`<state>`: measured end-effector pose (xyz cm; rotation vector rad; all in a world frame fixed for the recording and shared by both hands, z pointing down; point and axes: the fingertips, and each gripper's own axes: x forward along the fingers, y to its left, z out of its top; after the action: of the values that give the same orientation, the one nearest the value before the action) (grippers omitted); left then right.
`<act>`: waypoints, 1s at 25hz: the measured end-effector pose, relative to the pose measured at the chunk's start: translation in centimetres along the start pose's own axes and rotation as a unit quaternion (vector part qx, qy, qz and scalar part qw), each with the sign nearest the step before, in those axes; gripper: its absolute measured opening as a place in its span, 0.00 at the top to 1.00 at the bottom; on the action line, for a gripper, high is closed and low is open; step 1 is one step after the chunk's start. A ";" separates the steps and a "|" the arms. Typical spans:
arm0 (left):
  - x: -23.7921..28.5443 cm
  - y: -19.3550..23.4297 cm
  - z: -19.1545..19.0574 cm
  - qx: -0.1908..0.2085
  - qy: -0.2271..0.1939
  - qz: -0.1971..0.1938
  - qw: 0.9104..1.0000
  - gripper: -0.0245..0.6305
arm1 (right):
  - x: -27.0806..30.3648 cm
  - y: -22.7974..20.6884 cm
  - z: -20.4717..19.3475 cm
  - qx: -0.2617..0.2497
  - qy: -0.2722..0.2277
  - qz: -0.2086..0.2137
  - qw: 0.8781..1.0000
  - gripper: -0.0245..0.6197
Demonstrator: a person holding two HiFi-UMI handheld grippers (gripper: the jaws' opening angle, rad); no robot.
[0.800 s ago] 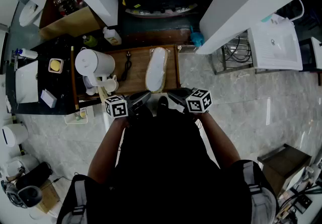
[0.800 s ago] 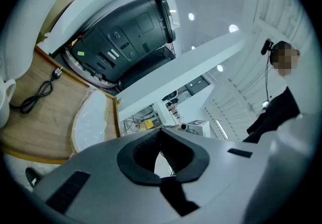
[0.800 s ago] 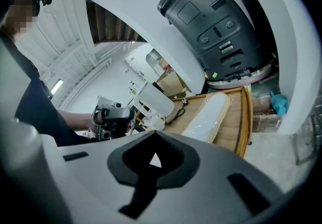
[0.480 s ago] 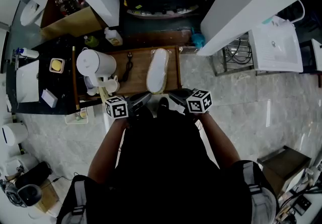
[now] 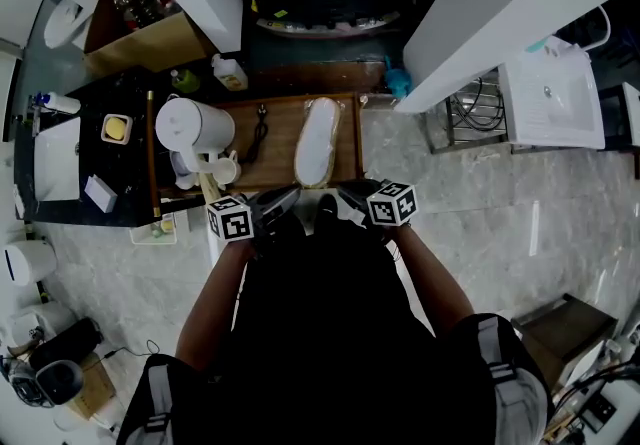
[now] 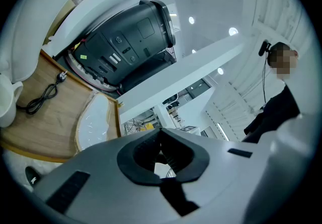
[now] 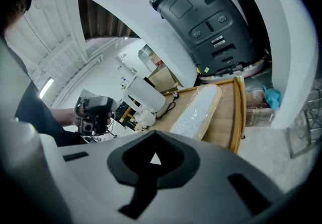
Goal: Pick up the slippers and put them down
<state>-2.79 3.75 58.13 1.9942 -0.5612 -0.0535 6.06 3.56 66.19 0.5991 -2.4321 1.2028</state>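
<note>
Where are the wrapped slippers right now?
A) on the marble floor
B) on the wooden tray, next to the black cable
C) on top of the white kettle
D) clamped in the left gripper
B: the wrapped slippers lie flat on the wooden tray, with the black cable beside them.

Left of centre, a white kettle (image 5: 188, 128) stands on a wooden tray (image 5: 278, 161), black cord (image 5: 253, 136) beside it; white basin (image 5: 550, 93) upper right.
</note>
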 end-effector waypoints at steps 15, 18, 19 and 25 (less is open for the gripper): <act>-2.6 0.4 0.0 -0.008 -0.022 0.023 0.999 0.94 | 3.7 -2.6 -2.0 0.015 0.018 -0.017 1.000 0.84; -3.1 0.5 0.0 -0.011 -0.026 0.028 0.999 0.94 | 4.2 -3.2 -2.3 0.023 0.021 -0.026 0.999 0.80; -3.3 0.6 0.0 -0.012 -0.028 0.030 0.999 0.94 | 4.4 -3.5 -2.4 0.027 0.022 -0.031 0.999 0.78; -4.2 0.7 -0.2 -0.014 -0.026 0.037 0.999 0.94 | 5.1 -5.5 -2.7 0.050 0.013 -0.078 0.996 0.72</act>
<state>-6.72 5.34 58.02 1.9474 -0.6635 -0.0687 4.89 1.67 73.84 0.7818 -2.2671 1.2632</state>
